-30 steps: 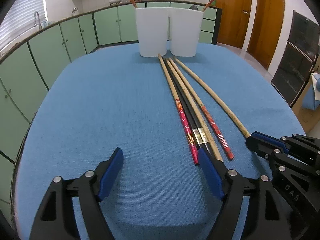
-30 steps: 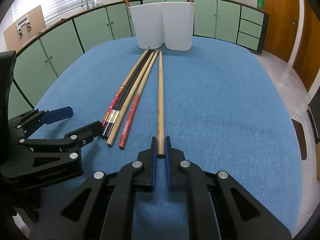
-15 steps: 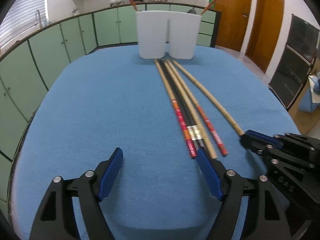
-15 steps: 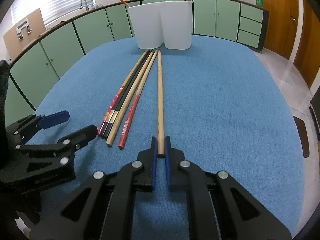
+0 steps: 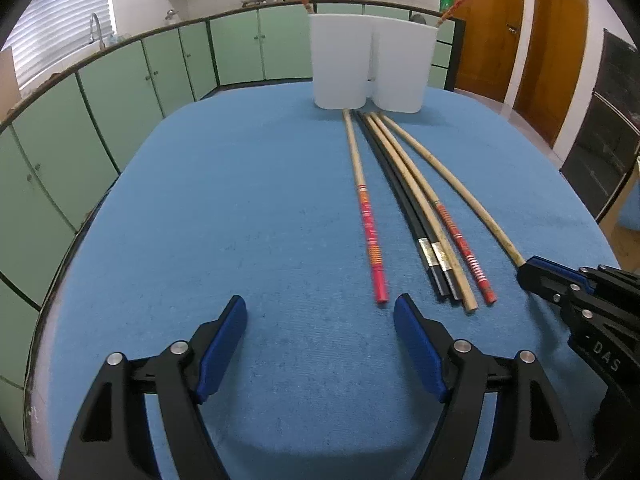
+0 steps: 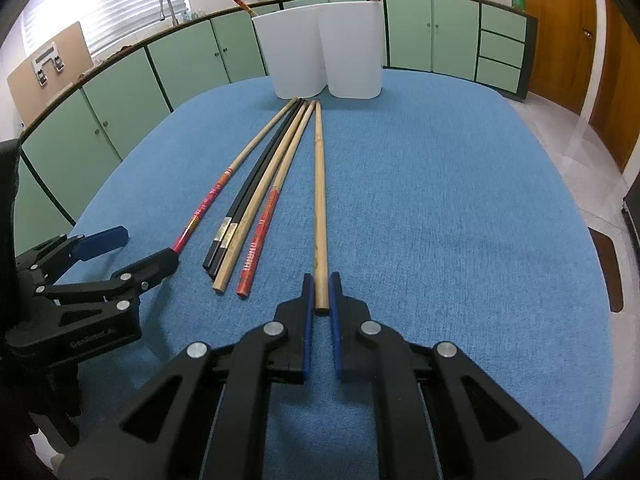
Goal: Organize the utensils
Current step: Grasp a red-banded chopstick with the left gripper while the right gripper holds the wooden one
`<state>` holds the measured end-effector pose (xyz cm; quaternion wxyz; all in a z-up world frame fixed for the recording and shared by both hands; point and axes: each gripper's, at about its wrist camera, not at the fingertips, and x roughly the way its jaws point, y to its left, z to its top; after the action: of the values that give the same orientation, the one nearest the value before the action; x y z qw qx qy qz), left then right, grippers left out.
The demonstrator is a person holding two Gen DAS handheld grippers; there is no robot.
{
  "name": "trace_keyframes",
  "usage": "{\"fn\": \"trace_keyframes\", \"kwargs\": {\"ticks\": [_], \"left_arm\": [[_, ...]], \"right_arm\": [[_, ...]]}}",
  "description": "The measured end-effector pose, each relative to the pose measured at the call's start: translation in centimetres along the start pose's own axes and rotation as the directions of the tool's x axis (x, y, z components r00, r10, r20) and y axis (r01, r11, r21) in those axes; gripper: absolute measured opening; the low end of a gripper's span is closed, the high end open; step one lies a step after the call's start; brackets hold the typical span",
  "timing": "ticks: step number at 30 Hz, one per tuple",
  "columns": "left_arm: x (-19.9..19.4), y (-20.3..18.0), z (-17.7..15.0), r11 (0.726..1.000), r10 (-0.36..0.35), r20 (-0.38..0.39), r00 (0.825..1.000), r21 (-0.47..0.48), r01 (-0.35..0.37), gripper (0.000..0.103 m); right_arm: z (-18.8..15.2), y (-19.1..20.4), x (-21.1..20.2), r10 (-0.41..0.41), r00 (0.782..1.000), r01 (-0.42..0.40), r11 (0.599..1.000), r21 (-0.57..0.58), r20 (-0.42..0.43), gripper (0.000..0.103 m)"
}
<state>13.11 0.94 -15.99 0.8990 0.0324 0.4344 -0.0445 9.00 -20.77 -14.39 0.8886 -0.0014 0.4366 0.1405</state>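
six long chopsticks lie on a blue cloth-covered tabletop (image 5: 240, 200) in a kitchen lined with green cabinets (image 5: 120, 92). a plain bamboo chopstick (image 6: 319, 200), pale tan with darker flecks, has its near end pinched between the blue pads of the right claw (image 6: 320, 296), which is closed tight on it and angled down toward the cloth. the stick runs lengthwise away from the claw, its far tip pointing at two white holder cups (image 6: 320, 52) standing side by side at the far edge of the tabletop. each cup has a red-patterned chopstick leaning out of it.

to the stick's left lie two black chopsticks (image 6: 256, 184) with metallic bands, another plain bamboo one and a red-banded bamboo one, bunched together and fanning slightly. furthest left, set a little apart, is a red-handled chopstick (image 5: 366, 216), its bamboo tip aimed at the cups.

the left claw (image 5: 320, 316) hangs low over the cloth with its jaws spread wide and nothing between them, the red handle's butt end lying just ahead of its right pad.
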Motion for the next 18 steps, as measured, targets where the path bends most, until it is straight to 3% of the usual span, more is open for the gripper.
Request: {"fn": "trace_keyframes", "kwargs": {"ticks": [1,3,5,12,14,16,18], "left_arm": [[-0.1,-0.2,0.0,1.0,-0.007,0.002,1.0,0.004,0.007,0.075],[0.0,-0.5,0.0,1.0,-0.014,0.003,1.0,0.011,0.014,0.075],[0.1,-0.6,0.0,1.0,-0.016,-0.002,1.0,0.012,0.016,0.075],[0.7,-0.4,0.6,1.0,-0.026,-0.004,1.0,-0.006,0.026,0.074],[0.8,-0.7,0.8,1.0,-0.028,-0.005,1.0,0.002,0.028,0.07],[0.8,-1.0,0.9,0.999,-0.039,-0.003,0.999,0.009,0.039,0.06],[1.0,-1.3,1.1,0.999,-0.049,-0.002,0.999,0.015,0.049,0.053]], "right_arm": [[-0.1,0.0,-0.1,0.0,1.0,0.0,1.0,-0.008,-0.001,0.01],[-0.2,0.1,-0.3,0.008,1.0,-0.008,1.0,-0.025,-0.002,0.025],[-0.6,0.1,-0.7,0.003,1.0,-0.003,0.999,-0.04,0.004,0.028],[-0.5,-0.1,-0.5,0.006,1.0,-0.006,1.0,-0.025,0.002,0.027],[-0.4,0.1,-0.4,-0.003,1.0,0.003,0.999,-0.035,0.002,0.027],[-0.4,0.5,-0.2,-0.014,1.0,0.014,0.999,-0.049,0.001,0.023],[-0.3,0.7,-0.1,-0.02,1.0,0.02,0.998,-0.061,0.0,0.013]]}}
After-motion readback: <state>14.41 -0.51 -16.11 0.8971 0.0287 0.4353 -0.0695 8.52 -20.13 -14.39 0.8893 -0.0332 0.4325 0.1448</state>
